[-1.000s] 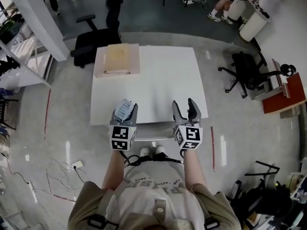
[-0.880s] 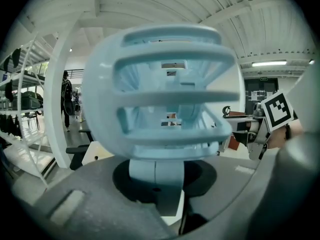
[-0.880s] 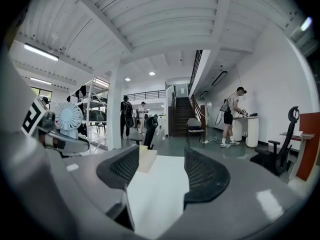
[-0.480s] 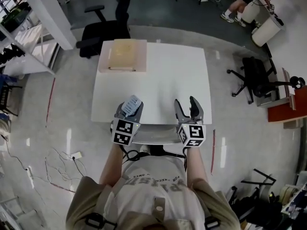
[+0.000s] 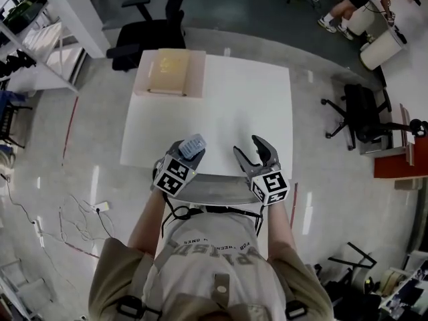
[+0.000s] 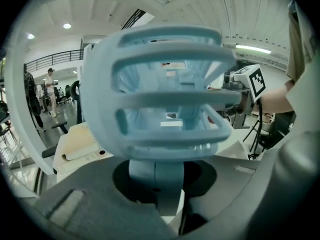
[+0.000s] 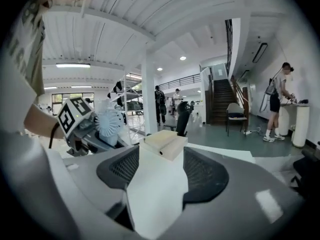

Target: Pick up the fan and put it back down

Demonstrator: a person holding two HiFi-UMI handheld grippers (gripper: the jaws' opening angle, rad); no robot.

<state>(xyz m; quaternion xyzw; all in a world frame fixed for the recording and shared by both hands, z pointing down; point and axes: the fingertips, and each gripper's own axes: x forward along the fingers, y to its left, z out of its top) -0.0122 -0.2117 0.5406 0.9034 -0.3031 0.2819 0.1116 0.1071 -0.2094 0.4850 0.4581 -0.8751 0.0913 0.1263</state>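
A small pale blue fan with a round grille is held over the near edge of the white table. My left gripper is shut on the fan's stem. In the left gripper view the fan fills the frame, its stem between the jaws. The right gripper view shows the fan at the left, in the other gripper. My right gripper is open with nothing between its fingers, beside the left one at the table's near edge.
A flat beige box lies on the table's far left corner; it shows ahead as the beige box in the right gripper view. Black office chairs stand beyond the table and to the right. People stand in the background.
Both grippers have come down and toward me, to the table's near edge. The left one has tilted with the fan in it. The right gripper stays open.
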